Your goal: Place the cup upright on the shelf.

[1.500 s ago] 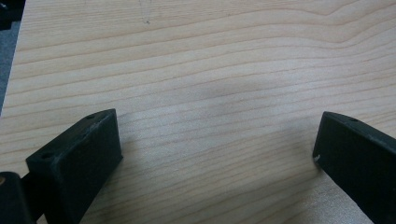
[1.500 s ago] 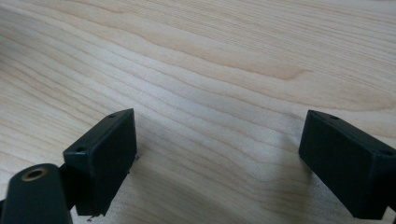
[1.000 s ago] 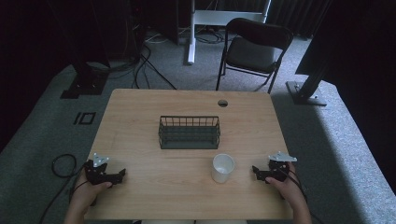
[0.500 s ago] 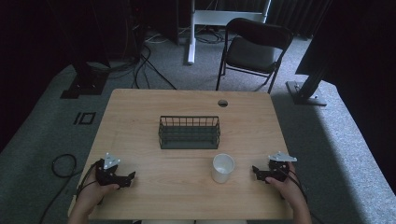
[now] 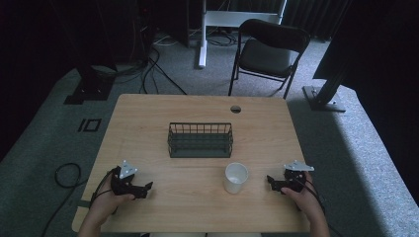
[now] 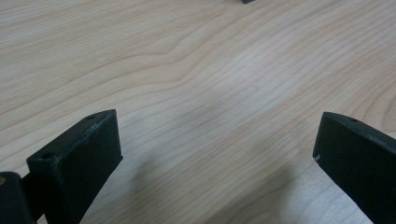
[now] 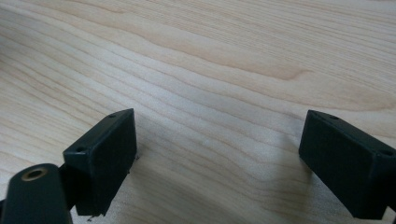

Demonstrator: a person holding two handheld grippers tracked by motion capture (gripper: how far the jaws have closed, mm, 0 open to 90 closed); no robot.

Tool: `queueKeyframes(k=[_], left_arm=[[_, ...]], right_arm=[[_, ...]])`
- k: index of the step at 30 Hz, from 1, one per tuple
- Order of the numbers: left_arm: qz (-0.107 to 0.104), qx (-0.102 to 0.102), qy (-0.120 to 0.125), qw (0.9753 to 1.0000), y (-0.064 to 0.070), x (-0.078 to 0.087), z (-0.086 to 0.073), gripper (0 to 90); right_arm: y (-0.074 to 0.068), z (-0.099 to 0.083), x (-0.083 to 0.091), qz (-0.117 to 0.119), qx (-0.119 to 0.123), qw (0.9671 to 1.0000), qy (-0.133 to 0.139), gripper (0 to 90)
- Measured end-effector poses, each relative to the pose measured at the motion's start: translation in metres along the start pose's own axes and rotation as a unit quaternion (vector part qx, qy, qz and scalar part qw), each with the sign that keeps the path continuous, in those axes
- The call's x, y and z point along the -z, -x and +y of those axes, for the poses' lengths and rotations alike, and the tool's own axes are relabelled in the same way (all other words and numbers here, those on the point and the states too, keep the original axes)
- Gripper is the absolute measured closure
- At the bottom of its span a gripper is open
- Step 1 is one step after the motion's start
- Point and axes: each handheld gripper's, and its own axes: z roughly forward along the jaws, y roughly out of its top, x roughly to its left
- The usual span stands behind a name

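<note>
In the high view, my left gripper (image 5: pixel 143 187) rests low at the lower left of the frame on the light wooden table (image 5: pixel 197 106), jaws apart and pointing toward the middle. My right gripper (image 5: pixel 272 181) sits at the lower right, jaws apart too, aimed leftward across the boards. Between them, right of centre in the lower part of the frame, stands the small white round cup (image 5: pixel 235 177), upright with its mouth up. It lies just to the left of my right gripper's tips and well apart from my left one, so the right hand is clearly the nearer. Above the cup, near the middle of the frame, stands the dark green wire basket (image 5: pixel 200 139), its long axis running left to right; the cup is near its right front corner but not touching it.

In the left gripper view, my two black jaws rise at the lower left and lower right with a wide gap over bare wood grain, nothing between them. A dark scrap at the top edge is too small to name.

In the right gripper view, the jaws again stand well apart at the lower corners, with plain wood grain between them and nothing held.

I judge a short leftward reach with my right gripper would meet the cup's side.
</note>
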Motion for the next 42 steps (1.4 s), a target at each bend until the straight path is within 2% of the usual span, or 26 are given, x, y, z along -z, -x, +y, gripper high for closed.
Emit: queueKeyframes(k=[9, 13, 16, 18, 25, 33, 42], left_arm=[[-0.020, -0.010, 0.012, 0.9997, 0.012, -0.005, 0.011, 1.4], [-0.027, -0.021, 0.015, 0.9993, 0.019, -0.007, 0.018, 1.4], [-0.038, -0.029, 0.017, 0.9987, 0.025, -0.009, 0.022, 1.4], [-0.049, -0.027, 0.020, 0.9982, 0.029, -0.011, 0.025, 1.3], [-0.061, -0.041, 0.025, 0.9970, 0.041, -0.017, 0.033, 1.4], [-0.088, -0.060, 0.032, 0.9938, 0.056, -0.025, 0.040, 1.4], [-0.107, -0.084, 0.032, 0.9901, 0.072, -0.030, 0.050, 1.4]], right_arm=[[0.000, 0.000, 0.000, 0.000, 0.000, 1.0000, 0.000, 10.8], [0.000, 0.000, 0.000, 0.000, 0.000, 1.0000, 0.000, 10.8], [0.000, 0.000, 0.000, 0.000, 0.000, 1.0000, 0.000, 10.8], [0.000, 0.000, 0.000, 0.000, 0.000, 1.0000, 0.000, 10.8], [0.000, 0.000, 0.000, 0.000, 0.000, 1.0000, 0.000, 10.8], [0.000, 0.000, 0.000, 0.000, 0.000, 1.0000, 0.000, 10.8], [0.000, 0.000, 0.000, 0.000, 0.000, 1.0000, 0.000, 10.8]])
